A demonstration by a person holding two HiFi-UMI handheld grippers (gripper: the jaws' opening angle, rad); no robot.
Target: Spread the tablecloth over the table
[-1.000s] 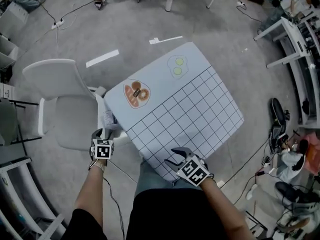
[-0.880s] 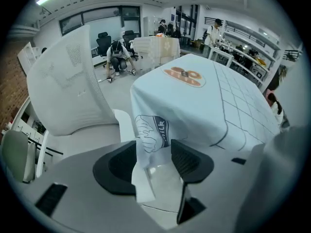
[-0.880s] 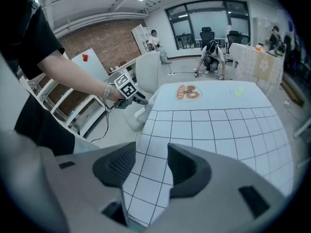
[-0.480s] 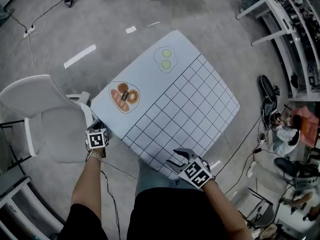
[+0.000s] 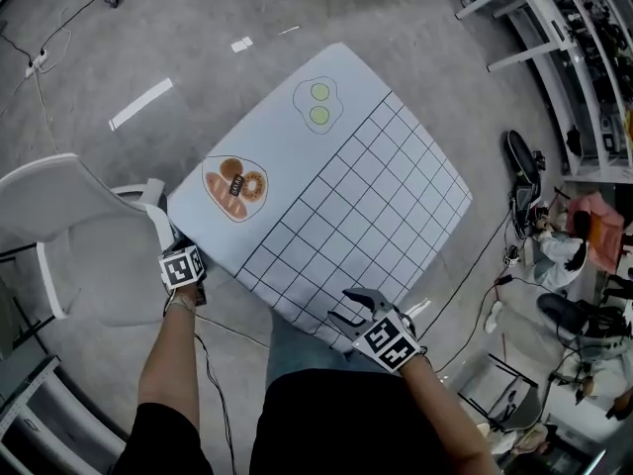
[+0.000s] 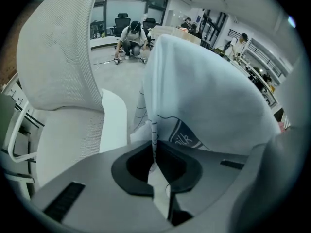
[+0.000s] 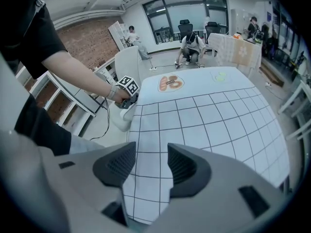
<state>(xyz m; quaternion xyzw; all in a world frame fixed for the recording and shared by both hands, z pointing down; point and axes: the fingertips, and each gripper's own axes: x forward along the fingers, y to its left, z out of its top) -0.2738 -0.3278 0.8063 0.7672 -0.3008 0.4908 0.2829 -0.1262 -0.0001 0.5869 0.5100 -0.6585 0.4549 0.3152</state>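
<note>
The pale blue tablecloth [image 5: 336, 196], with a black grid, a bread picture and a green egg picture, lies over the square table and hides its top. My left gripper [image 5: 179, 245] is at the cloth's left corner, beside the chair. In the left gripper view its jaws have just been closing and my left gripper [image 6: 156, 165] is shut on a hanging fold of the tablecloth [image 6: 209, 106]. My right gripper [image 5: 354, 310] hovers over the near edge. In the right gripper view my right gripper [image 7: 151, 161] stands open, with the gridded tablecloth [image 7: 209, 115] below it and nothing pinched.
A white mesh chair [image 5: 89, 236] stands close against the table's left side. Cables [image 5: 475, 275] run over the grey floor to the right, where a person [image 5: 564, 255] crouches by a bag. White desks [image 5: 514, 8] stand at the far right.
My left gripper has sunk and come in to the cloth's left corner, and its jaws have shut on the fold. My right gripper has stayed at the near edge, still open.
</note>
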